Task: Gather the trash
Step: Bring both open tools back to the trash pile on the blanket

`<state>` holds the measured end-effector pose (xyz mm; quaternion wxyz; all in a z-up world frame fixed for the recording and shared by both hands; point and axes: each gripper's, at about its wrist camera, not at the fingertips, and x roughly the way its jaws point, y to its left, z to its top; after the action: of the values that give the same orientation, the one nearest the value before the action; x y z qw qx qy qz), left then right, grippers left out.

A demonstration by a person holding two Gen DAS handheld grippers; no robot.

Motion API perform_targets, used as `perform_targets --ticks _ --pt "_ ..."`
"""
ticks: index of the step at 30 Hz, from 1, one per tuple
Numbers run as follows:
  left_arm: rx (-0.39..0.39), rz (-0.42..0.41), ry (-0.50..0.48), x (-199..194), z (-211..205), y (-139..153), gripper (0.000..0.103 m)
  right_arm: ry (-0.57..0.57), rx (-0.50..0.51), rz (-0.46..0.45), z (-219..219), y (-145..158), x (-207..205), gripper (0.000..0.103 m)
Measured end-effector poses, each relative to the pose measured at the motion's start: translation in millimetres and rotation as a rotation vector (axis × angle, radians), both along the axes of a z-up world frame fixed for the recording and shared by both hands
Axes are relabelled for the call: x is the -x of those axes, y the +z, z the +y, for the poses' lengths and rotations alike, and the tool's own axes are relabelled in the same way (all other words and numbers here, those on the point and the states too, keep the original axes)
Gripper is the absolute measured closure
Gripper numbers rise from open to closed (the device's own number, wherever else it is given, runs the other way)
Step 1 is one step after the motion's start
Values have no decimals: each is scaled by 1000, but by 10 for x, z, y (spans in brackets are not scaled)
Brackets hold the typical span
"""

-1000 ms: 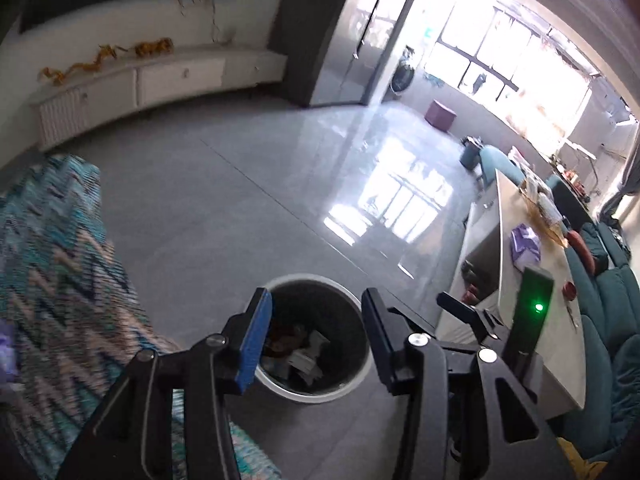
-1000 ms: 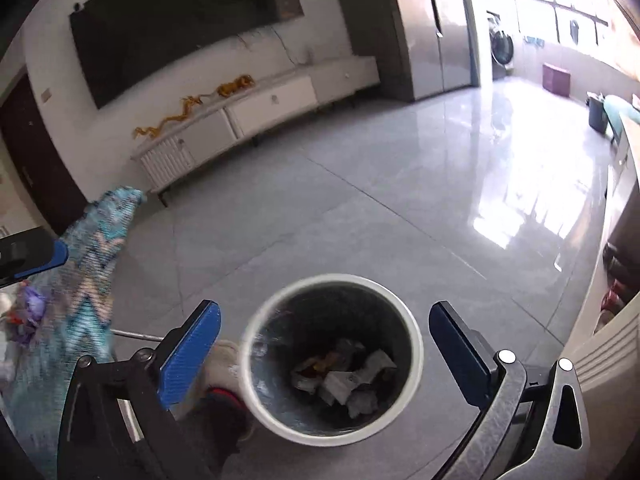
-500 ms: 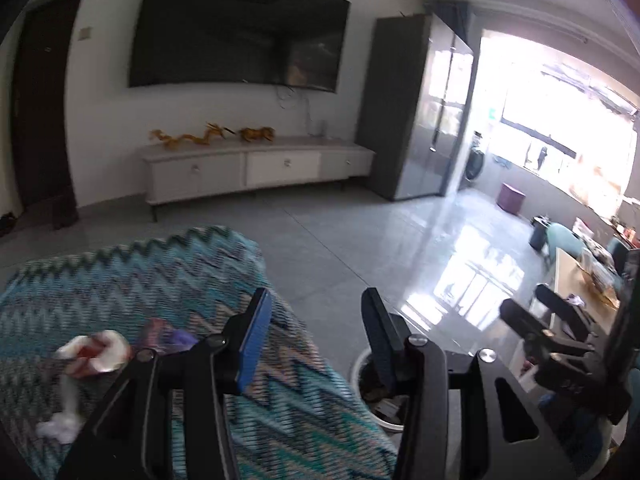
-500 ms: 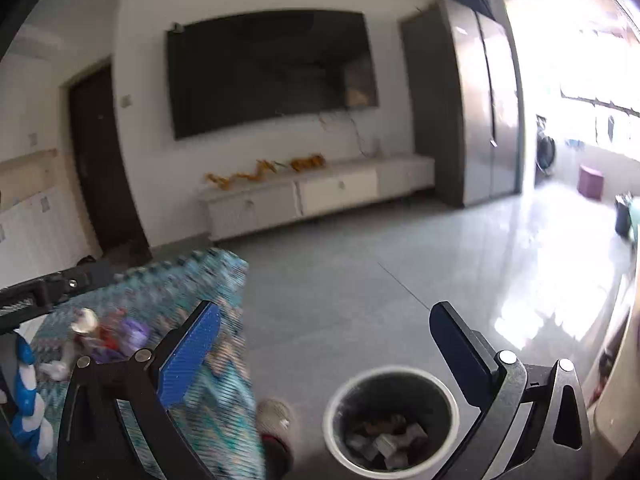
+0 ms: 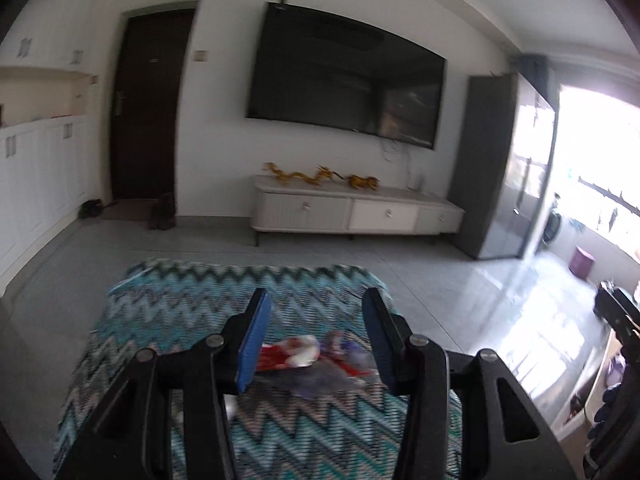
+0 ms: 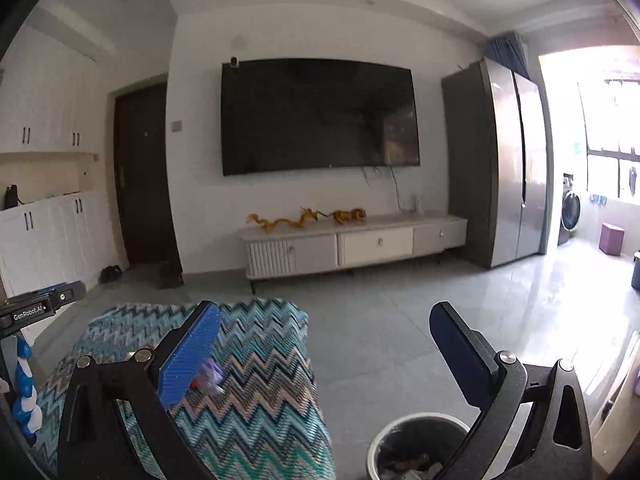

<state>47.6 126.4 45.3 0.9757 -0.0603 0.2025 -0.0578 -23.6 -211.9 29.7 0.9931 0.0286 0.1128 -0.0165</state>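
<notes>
Left wrist view: left gripper (image 5: 316, 334) hangs released over the zigzag-covered worktop (image 5: 200, 312), trash wrappers (image 5: 292, 354) lying between its fingers. Right gripper (image 6: 324, 354) gapes empty past the worktop's edge, bin (image 6: 416, 450) below on open floor (image 6: 400, 300).

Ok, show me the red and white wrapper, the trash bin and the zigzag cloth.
red and white wrapper (image 5: 291, 354), left wrist view, its middle
trash bin (image 6: 394, 428), right wrist view, near rim
zigzag cloth (image 6: 260, 384), right wrist view, bare top
</notes>
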Motion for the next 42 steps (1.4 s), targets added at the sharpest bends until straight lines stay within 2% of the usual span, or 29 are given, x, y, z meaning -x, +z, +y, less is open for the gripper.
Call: perform_targets --ticks 2,4,12,14,17,22,35,42 --pt "11 -12 42 80 191 12 55 1 2 -11 70 34 35 0" --pt "22 -23 74 142 360 17 46 8 3 -25 133 62 69 0" --pt "14 -74 176 406 835 63 43 59 20 -67 408 189 163 0" --pt "11 -88 203 480 935 64 41 74 26 -77 480 214 182 0" --pt "2 -99 234 523 1016 67 32 96 28 -85 572 238 204 0" --pt "-8 -104 271 598 1200 24 31 110 45 -82 716 243 243 0" --pt "3 -91 289 597 1352 -68 31 122 37 -23 779 153 139 0" --pt "-12 -68 219 474 1244 -162 31 135 6 45 738 -16 -39 0"
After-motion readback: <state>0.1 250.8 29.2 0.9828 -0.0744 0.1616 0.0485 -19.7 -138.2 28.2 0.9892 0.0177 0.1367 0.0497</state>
